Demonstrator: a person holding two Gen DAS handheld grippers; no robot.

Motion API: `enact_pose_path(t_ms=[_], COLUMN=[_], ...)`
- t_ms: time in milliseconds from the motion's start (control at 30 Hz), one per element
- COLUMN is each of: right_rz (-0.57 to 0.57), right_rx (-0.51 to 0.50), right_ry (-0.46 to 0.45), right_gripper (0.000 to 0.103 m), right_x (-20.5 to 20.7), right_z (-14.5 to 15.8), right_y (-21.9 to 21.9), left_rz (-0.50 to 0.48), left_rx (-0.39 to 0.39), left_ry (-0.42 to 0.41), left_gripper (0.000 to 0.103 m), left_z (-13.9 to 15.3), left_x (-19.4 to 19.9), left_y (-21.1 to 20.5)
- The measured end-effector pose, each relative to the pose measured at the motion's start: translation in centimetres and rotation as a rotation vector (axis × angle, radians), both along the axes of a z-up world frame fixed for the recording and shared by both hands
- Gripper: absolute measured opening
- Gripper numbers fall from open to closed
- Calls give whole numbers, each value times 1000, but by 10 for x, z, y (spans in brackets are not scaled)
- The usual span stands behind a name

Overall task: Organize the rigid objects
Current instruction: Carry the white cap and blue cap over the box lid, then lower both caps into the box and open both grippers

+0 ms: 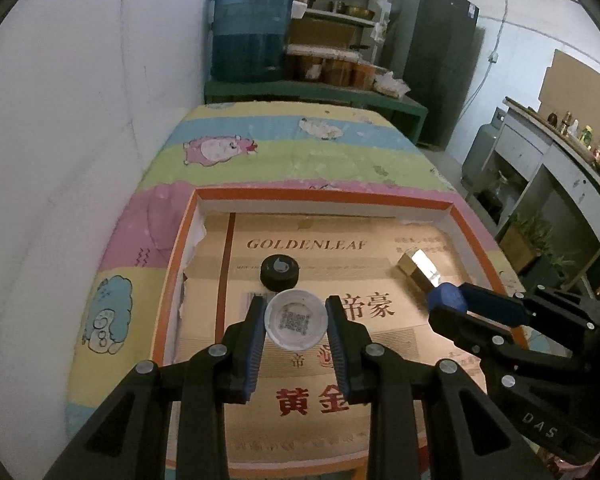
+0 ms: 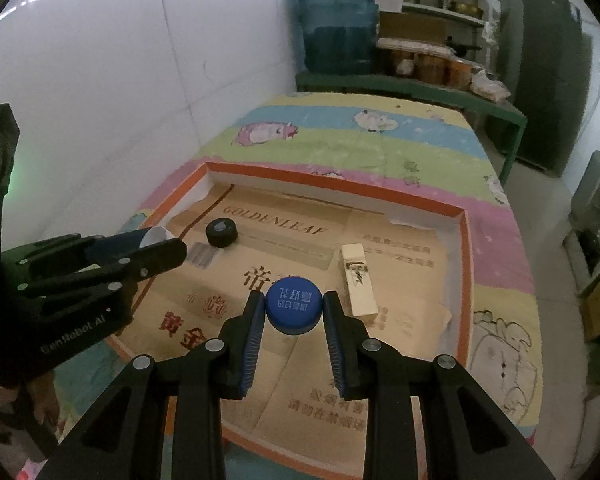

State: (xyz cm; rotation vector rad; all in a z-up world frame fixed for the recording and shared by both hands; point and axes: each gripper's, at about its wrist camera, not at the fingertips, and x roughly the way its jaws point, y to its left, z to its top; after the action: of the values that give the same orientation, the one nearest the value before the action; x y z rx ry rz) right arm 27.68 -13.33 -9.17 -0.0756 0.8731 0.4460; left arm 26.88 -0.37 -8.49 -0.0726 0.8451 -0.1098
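My left gripper [image 1: 295, 320] is shut on a white bottle cap [image 1: 295, 319] with a QR code inside, held above the shallow orange-rimmed tray [image 1: 320, 195]. My right gripper [image 2: 293, 312] is shut on a blue bottle cap [image 2: 293, 310] with white print, held above the tray's [image 2: 340, 186] middle. The blue cap also shows at the right in the left wrist view [image 1: 446, 296]. A black cap [image 1: 279, 272] lies on the tray's cardboard floor, just beyond the white cap. A gold and white small box [image 1: 418, 268] lies at the tray's right side.
The tray rests on a table with a pastel cartoon cloth [image 1: 300, 152]. A white wall runs along the left. A blue water jug [image 1: 252, 28], shelves and a dark fridge [image 1: 432, 52] stand behind the table. A counter with bottles is at the far right.
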Motion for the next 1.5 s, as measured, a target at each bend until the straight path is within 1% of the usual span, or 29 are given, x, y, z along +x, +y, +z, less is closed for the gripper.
enact_pose_path(t_ms=[267,700,1167,1267,1333,1500], right_rz=[19,32,35,36,36,34], right_rx=[-9,-30,-45,-45,-44,-47], right_ry=[35,67,73,71,69,68], right_gripper=[30,30,31,31,31,36], right_x=[12,22,25,24,22,18], right_z=[-18,-35,-41,-41,-40,-39], right_y=[8,14,16,16,16,16], left_rz=[9,7,-5,-7,-8,-7], left_rx=[7,21,2,-1,2,11], left_ry=[35,74,87,84,80,65], left_gripper=[30,30,31,39,47,49], left_z=[-15,-29,-38,-37,-36,-30], left_x=[10,22,25,25,24,20], left_y=[6,6,10,11,10,9])
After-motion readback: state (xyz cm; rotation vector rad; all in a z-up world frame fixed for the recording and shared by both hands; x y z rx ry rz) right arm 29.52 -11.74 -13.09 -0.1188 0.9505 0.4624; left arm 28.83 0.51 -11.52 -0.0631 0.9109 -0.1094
